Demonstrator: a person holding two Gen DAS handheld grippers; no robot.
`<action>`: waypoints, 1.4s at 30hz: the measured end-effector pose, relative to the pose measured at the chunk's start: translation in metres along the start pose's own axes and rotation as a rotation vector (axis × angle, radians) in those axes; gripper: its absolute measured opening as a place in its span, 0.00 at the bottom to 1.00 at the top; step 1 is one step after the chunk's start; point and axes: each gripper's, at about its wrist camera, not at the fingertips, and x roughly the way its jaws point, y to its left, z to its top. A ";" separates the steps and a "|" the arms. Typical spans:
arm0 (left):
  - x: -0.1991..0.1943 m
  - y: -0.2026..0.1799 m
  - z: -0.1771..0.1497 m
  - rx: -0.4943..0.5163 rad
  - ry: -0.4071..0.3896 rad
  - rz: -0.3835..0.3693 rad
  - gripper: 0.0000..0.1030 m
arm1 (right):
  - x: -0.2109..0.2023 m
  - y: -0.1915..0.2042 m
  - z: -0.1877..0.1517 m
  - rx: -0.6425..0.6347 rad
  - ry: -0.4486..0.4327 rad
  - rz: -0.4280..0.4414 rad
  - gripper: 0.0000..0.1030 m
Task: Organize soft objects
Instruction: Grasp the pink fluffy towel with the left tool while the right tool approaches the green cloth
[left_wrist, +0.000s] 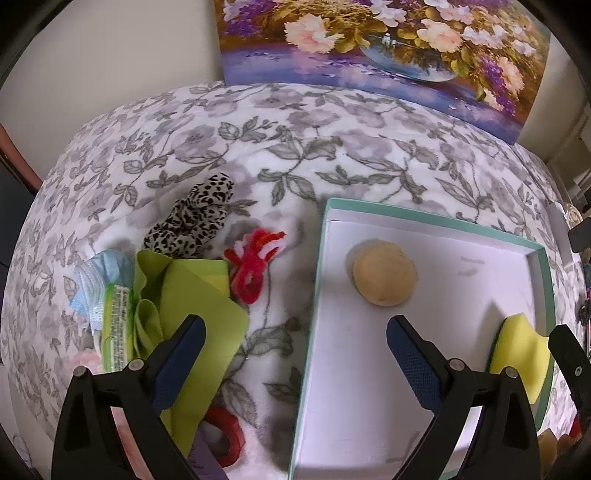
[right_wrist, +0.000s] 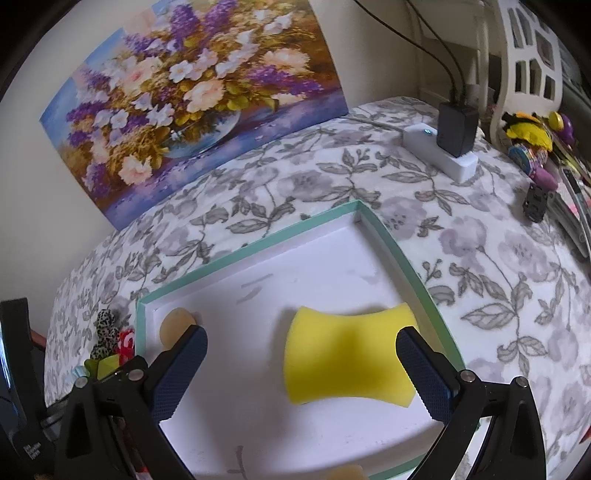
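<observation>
A shallow white box with a teal rim (left_wrist: 320, 258) (right_wrist: 402, 254) lies on the flowered cloth. A tan round puff (left_wrist: 384, 272) (right_wrist: 176, 324) rests inside it near the far left corner. A yellow sponge (right_wrist: 345, 360) (left_wrist: 519, 354) lies flat on the box floor between the wide-spread jaws of my right gripper (right_wrist: 301, 369), with no pad pressing on it. My left gripper (left_wrist: 295, 363) is open above the box's left rim, nothing between its fingers. Left of the box lie a green cloth (left_wrist: 195, 291), a leopard-print scrunchie (left_wrist: 199, 218) and a red and white pipe-cleaner shape (left_wrist: 255, 258).
A blue face mask and a green wipes packet (left_wrist: 116, 321) sit by the green cloth, and a red tape roll (left_wrist: 229, 437) lies nearer. A flower painting (right_wrist: 192, 99) leans on the wall. A white power strip with a black plug (right_wrist: 450, 147) and small clutter (right_wrist: 535, 155) stand at the right.
</observation>
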 end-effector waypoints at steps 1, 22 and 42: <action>-0.001 0.001 0.000 -0.001 0.001 0.001 0.96 | -0.001 0.003 0.000 -0.013 -0.001 0.001 1.00; -0.049 0.068 -0.026 -0.068 0.028 0.036 0.96 | -0.016 0.065 -0.050 -0.216 0.205 0.019 1.00; -0.064 0.185 -0.066 -0.286 0.020 0.047 0.96 | -0.016 0.150 -0.094 -0.379 0.279 0.172 1.00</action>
